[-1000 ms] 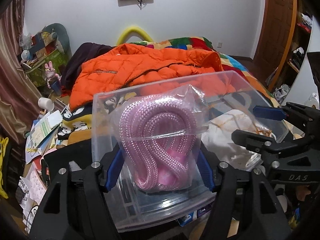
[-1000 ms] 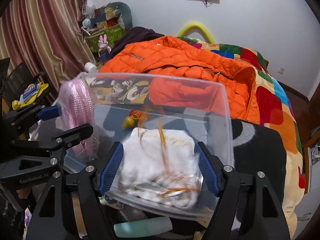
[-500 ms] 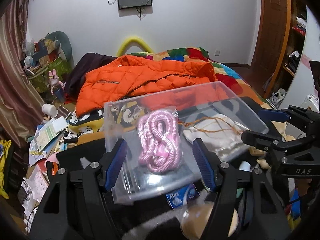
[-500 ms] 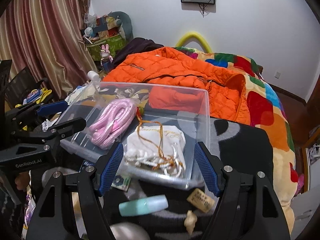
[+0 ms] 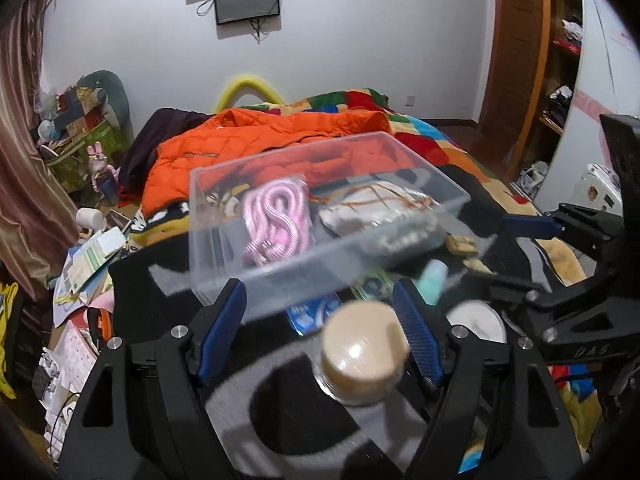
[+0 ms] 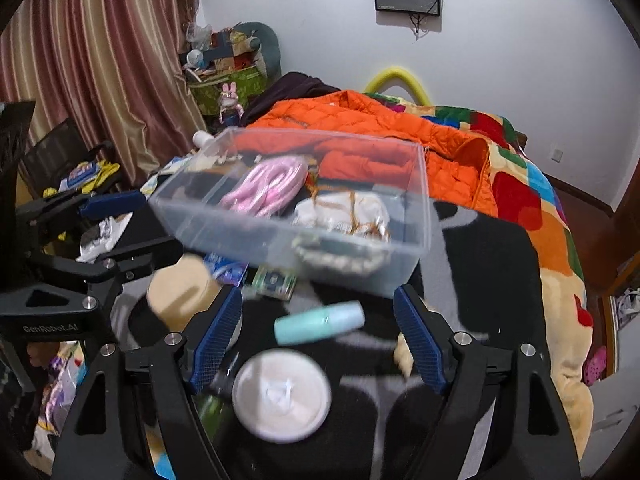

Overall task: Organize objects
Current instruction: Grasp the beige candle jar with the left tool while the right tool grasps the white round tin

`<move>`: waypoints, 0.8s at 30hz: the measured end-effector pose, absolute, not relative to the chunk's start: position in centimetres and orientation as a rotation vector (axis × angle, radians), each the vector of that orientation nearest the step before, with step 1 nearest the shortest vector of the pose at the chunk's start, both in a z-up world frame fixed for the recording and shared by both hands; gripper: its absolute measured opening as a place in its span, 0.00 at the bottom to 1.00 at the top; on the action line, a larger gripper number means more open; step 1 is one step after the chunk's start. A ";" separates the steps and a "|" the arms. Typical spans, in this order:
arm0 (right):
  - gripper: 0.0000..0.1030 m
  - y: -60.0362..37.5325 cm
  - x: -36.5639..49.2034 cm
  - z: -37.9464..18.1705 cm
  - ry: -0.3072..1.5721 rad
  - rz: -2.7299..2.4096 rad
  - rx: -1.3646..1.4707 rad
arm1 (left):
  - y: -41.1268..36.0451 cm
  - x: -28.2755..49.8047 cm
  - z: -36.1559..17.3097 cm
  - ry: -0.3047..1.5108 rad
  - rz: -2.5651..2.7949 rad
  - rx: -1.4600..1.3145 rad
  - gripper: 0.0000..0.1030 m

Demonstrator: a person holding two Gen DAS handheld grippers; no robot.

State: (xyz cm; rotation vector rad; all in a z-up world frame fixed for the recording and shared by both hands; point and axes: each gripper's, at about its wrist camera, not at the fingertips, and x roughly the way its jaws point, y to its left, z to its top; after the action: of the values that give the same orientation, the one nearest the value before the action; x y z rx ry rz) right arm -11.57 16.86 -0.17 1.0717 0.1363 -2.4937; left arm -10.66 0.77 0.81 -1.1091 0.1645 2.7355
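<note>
Now, your left gripper [image 5: 320, 336] has its blue pads spread wide and nothing between them, and your right gripper [image 6: 318, 336] is the same, wide and empty. The clear plastic bin [image 5: 256, 280] sits on the black-and-grey blanket [image 5: 168, 304] just beyond both sets of fingers, its long axis running left to right across the bed, near wall toward you. Inside, the pink rope bundle [image 5: 277, 222] lies at the left half, its loops running near to far, and the white pouch with orange cord [image 5: 372, 216] lies at the right half, touching or just beside the rope. Your left view gives you the tan round lid [image 5: 366, 354] right between the pads, blurred, and a white round lid [image 5: 478, 320] off to its right; it also shows the wooden door [image 5: 516, 40] and shelves far right. Your right view puts that white round lid [image 6: 282, 394] between its own pads instead, with the mint-green tube [image 6: 320, 322] lying just beyond it, long axis left to right, in front of the bin [image 6: 400, 276]. Only the right view shows the striped curtain [image 6: 100, 60] clearly. Writing: "GenRobot.AI" reads on the left tool's body in the right view, "DAS" on the right tool's body in the left view. Small packets under the bin's near edge are too blurred to read. The orange jacket [image 6: 380, 128] lies beyond the bin.
</note>
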 end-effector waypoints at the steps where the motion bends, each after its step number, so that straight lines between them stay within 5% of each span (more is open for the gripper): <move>1: 0.73 16.7 -11.2 -0.6 0.145 -2.491 1.081 | 0.8 -10.4 0.7 0.162 2.730 -1.113 0.73; 24: 0.77 18.4 -7.6 -6.5 0.166 -2.349 1.268 | 1.4 -9.2 -4.2 0.142 2.644 -1.261 0.73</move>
State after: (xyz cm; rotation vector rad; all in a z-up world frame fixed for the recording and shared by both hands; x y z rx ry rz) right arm -7.65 18.38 -6.51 1.2682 0.1663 -2.3495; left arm -9.18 1.40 -4.22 -1.2615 0.1422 2.6441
